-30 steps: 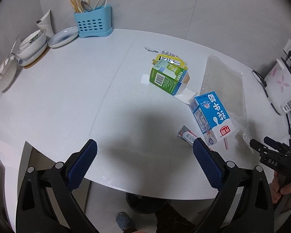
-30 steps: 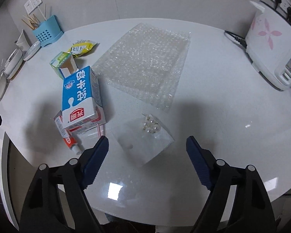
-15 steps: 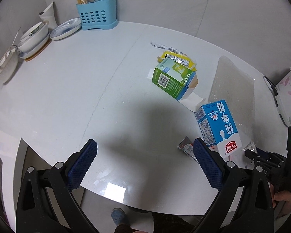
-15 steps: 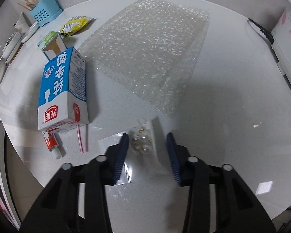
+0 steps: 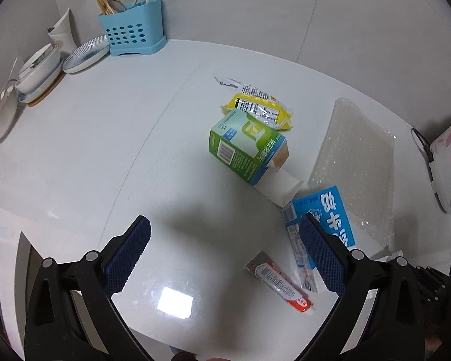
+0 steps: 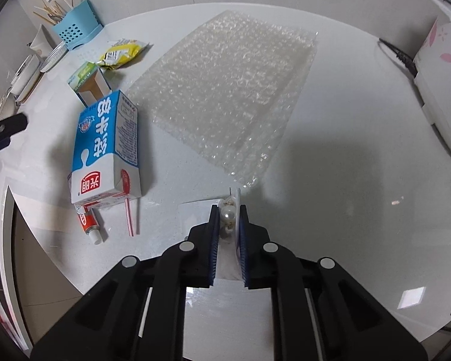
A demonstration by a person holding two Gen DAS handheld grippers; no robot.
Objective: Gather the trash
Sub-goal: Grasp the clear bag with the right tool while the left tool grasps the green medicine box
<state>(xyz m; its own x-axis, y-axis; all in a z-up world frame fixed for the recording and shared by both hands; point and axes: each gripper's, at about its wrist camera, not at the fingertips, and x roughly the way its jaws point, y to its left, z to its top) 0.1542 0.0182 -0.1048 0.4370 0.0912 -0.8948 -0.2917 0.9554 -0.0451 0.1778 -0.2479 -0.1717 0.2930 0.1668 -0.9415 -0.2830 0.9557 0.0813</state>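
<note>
Right gripper [image 6: 228, 214]: jaws pressing together on a small clear bag of pearl beads [image 6: 227, 214] at the table's [image 6: 330, 156] near edge.
Left gripper [image 5: 225, 252]: jaws standing wide apart, holding nothing.
Trash lying around: bubble wrap [image 6: 225, 90] beyond; milk carton [image 6: 106, 147], toothpaste tube [image 6: 88, 224], green box [image 5: 245, 146] and yellow wrapper [image 5: 257, 109] to the left.

The table [image 6: 345, 156] is smooth, glossy white, mirroring the lamp near its front edge. Clear bubble wrap [image 6: 234, 90] glints, the milk carton [image 6: 105, 147] is printed glossy card, and the utensil holder [image 5: 133, 34] is matt blue plastic
</note>
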